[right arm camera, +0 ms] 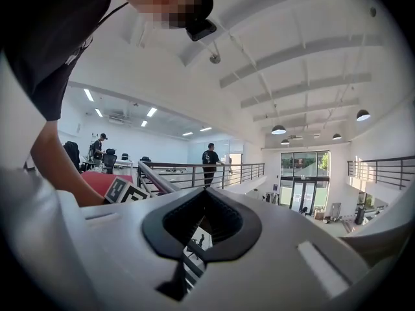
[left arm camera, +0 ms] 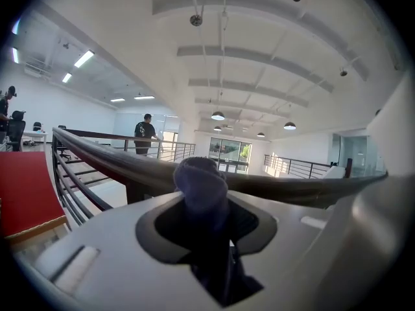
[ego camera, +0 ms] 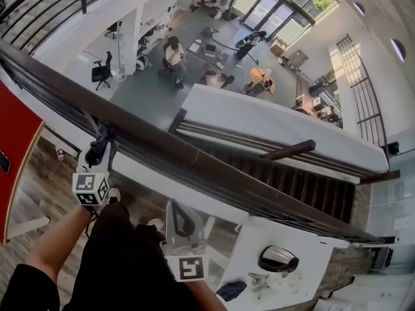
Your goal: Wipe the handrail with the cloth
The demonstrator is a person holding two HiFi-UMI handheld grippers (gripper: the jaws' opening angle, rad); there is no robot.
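Your left gripper [ego camera: 104, 138] showed a pale grey shell. Its cube [ego camera: 91, 188] carried black-and-white square markers. Same story on the right gripper [ego camera: 182, 218]: grey body, and a marker cube [ego camera: 189, 267] with one black square pattern facing up. Up close, each shell had a black rim round a diamond-shaped gap, with a small raised tab to either side. You wore a black short-sleeved shirt [right arm camera: 61, 37], dark clothing down your front, and a pale shoe [ego camera: 114, 194] peeked out below. A black camera [right arm camera: 205, 19] sat on your head.

Cloth [left arm camera: 200, 181] lower part hidden inside left claw [left arm camera: 206, 229]; handrail [ego camera: 194, 162] ends cut off by frame edges.
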